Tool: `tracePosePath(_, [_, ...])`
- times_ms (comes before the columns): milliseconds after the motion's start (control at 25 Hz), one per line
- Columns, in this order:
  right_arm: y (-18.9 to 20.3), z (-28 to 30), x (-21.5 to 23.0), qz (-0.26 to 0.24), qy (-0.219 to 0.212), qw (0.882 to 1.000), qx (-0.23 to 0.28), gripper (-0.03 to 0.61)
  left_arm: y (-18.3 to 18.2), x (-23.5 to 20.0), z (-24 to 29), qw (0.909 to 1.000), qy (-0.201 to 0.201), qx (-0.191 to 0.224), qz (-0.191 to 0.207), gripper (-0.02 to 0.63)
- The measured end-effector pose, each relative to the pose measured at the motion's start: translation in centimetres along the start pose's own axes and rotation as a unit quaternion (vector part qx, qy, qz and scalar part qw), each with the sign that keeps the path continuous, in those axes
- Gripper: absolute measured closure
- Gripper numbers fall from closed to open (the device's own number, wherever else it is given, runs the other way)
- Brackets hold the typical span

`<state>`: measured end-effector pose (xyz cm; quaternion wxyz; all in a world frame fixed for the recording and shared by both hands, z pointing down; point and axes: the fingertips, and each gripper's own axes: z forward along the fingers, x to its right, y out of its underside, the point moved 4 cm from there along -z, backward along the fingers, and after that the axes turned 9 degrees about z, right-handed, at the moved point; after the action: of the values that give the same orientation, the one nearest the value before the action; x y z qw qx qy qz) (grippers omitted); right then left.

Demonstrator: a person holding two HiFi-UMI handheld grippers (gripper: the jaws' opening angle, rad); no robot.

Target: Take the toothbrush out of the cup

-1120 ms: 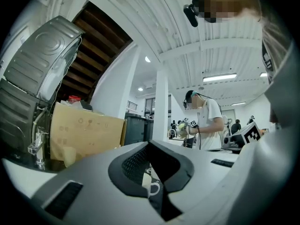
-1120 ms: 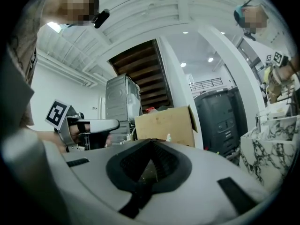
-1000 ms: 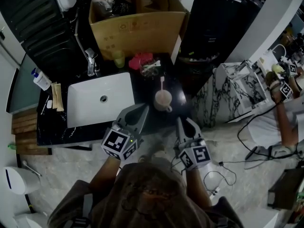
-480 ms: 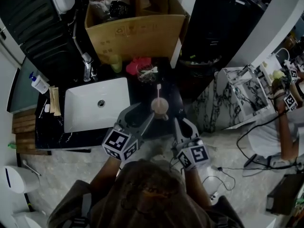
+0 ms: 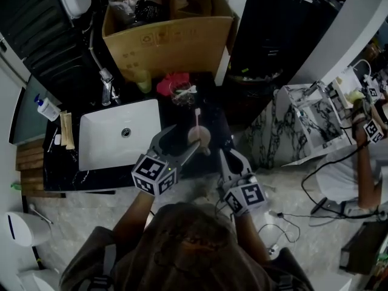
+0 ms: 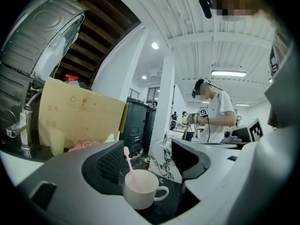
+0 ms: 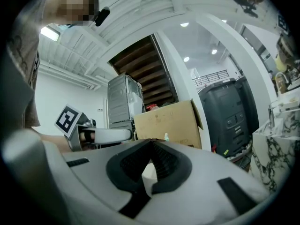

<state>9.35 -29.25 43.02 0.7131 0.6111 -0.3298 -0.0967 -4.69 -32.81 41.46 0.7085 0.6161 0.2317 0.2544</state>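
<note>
Pink plastic toothbrush [image 6: 128,162] leans in the white ceramic cup with a side handle [image 6: 140,193], low in the centre of the left gripper view, on the glossy black surface [image 5: 176,111]. My left tongs [image 6: 150,156] are opening, with cup and brush between the jaws but untouched. My right tongs [image 7: 150,142] are closed on nothing. I judge the brush light, stiff and a little slick. I'd pinch its bare stem above the rim, since the cup may tip.
</note>
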Motion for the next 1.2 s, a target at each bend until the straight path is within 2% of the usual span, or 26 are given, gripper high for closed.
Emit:
tracePosePath(440, [0.2,-0.5,1.6,0.008,0.011,1.0,-0.005,0.577,3.4,-2.1,6.0,0.9988,0.006,-0.048,-0.005,0.301])
tracePosePath(520, [0.2,-0.6,1.9,0.01,0.013,1.0,-0.004,0.577,4.1,-2.5,7.0,0.9981,0.009,-0.061,-0.005,0.325])
tracePosePath(760, [-0.2,-0.3,2.3,0.01,0.008,1.0,0.002,0.577,6.1,-3.7,9.2,0.9947,0.02,-0.098,-0.024,0.325])
tracePosePath(960, [0.0,0.0,2.4,0.009,0.003,1.0,0.001,0.577,7.5,-3.9,10.2,0.9908,0.035,-0.124,-0.041,0.384])
tracePosePath(1200, [0.2,0.1,2.6,0.008,0.002,1.0,-0.001,0.577,7.6,-3.7,10.1,0.9906,0.043,-0.12,-0.051,0.432])
